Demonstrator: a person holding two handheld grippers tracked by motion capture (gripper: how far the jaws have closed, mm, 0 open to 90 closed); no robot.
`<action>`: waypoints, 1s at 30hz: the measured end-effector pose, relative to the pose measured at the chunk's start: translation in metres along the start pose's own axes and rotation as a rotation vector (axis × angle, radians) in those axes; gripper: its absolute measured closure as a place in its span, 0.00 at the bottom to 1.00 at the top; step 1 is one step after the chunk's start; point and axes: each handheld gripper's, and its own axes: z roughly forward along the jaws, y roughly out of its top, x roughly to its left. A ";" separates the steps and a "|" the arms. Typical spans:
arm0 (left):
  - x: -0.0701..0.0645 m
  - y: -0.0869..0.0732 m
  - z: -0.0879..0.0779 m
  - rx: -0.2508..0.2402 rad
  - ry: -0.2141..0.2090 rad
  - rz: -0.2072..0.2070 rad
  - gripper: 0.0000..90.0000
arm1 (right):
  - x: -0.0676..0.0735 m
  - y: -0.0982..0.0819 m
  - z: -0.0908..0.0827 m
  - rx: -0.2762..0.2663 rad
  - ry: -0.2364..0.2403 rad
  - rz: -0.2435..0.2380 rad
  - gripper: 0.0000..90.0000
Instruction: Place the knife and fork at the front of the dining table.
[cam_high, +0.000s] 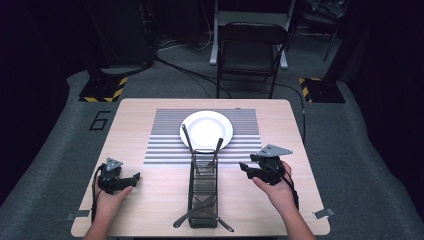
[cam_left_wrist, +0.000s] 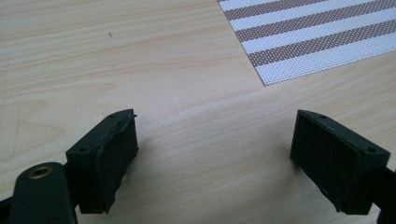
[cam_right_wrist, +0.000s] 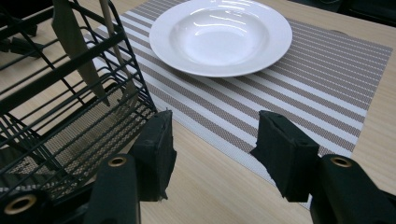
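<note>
High view: white plate (cam_high: 206, 129) on a striped mat (cam_high: 165, 145) mid-worktop (cam_high: 150, 200), wire rack (cam_high: 204, 192) toward the near edge; left tool (cam_high: 131, 178) and right tool (cam_high: 245, 167) both spread, empty

A single mark is showing in the high view: a large dark digit "6" (cam_high: 100, 120), lying on the grey floor (cam_high: 60, 130) just beside the table's (cam_high: 150, 200) far left corner. Nothing else is reading as text, label or brand; the two gripper views are carrying no writing.
</note>
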 end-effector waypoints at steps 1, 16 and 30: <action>0.000 0.000 0.000 0.000 0.000 0.000 0.16 | 0.001 0.002 0.000 0.000 0.004 -0.003 0.50; 0.000 0.000 0.000 0.000 0.000 -0.001 0.16 | 0.018 0.028 0.008 -0.023 0.070 -0.047 0.61; 0.000 0.000 0.000 0.000 0.000 -0.001 0.16 | 0.028 0.039 0.021 -0.025 0.120 -0.066 0.71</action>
